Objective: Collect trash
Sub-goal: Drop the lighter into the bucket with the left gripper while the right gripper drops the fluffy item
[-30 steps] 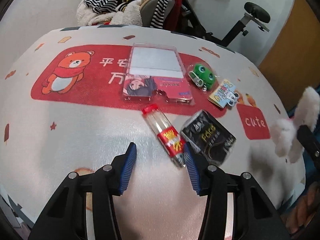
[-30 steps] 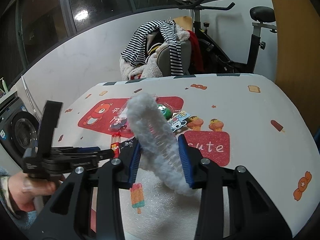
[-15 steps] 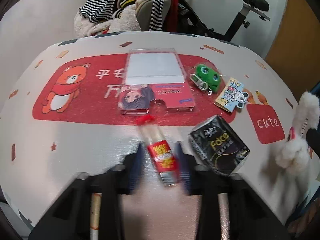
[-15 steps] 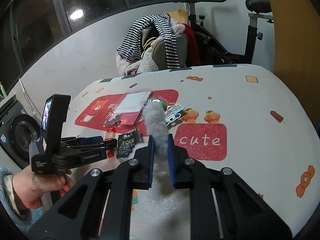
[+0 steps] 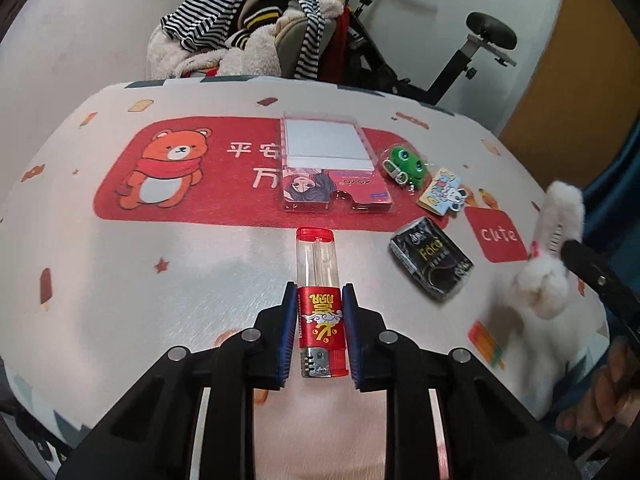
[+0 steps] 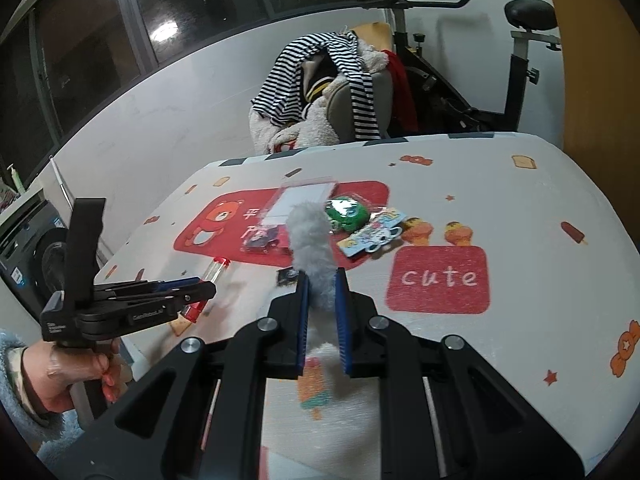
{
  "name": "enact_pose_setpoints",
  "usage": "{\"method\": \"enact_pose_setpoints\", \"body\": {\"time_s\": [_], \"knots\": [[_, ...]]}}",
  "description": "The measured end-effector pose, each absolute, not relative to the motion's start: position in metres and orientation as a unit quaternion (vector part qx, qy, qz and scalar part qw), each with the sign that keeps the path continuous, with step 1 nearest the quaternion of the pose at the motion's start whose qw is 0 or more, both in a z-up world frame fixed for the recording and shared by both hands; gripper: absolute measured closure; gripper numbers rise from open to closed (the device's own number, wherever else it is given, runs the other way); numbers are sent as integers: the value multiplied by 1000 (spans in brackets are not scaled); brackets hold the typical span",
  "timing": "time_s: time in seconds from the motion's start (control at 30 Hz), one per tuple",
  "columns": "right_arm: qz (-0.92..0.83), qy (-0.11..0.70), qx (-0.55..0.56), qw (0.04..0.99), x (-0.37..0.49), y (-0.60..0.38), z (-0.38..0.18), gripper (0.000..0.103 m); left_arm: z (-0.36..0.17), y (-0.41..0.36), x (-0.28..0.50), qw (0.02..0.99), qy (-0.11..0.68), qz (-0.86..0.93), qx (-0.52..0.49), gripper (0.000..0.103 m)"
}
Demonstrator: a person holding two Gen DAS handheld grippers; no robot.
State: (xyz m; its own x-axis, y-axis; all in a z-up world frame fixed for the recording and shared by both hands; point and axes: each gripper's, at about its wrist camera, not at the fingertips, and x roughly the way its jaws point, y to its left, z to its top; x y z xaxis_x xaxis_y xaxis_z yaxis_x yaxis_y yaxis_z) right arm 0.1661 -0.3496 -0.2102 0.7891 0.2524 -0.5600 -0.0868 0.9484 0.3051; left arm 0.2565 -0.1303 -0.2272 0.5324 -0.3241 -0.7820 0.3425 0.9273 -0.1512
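Left gripper [image 5: 319, 322] has just been closing and now pinches the lighter [image 5: 319, 300] by its red-labelled lower half, long axis running straight out along the fingers, clear red-capped end toward the red bear panel [image 5: 224, 172]. Right gripper [image 6: 321, 300] is clamped on the white fluffy hairband [image 6: 310, 248], right of that panel, beside the black packet [image 5: 430, 260].

The lighter [image 5: 320, 296] is clear glossy plastic with a shiny red label and a metal head. The headband [image 6: 312, 252] is fluffy white plush. The tablecloth [image 5: 200, 280] looks smooth, faintly sheened. The black sachet [image 5: 432, 258] is glossy foil, and the card sleeve [image 5: 332, 172] clear plastic.
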Motion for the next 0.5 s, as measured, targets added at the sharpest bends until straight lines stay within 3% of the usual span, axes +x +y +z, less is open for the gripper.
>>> {"method": "enact_pose_setpoints", "body": {"time_s": [0.5], "knots": [[101,302,122,940,125,-302,-179,87,-186,-74,166,884,404,-231,32,81]]}}
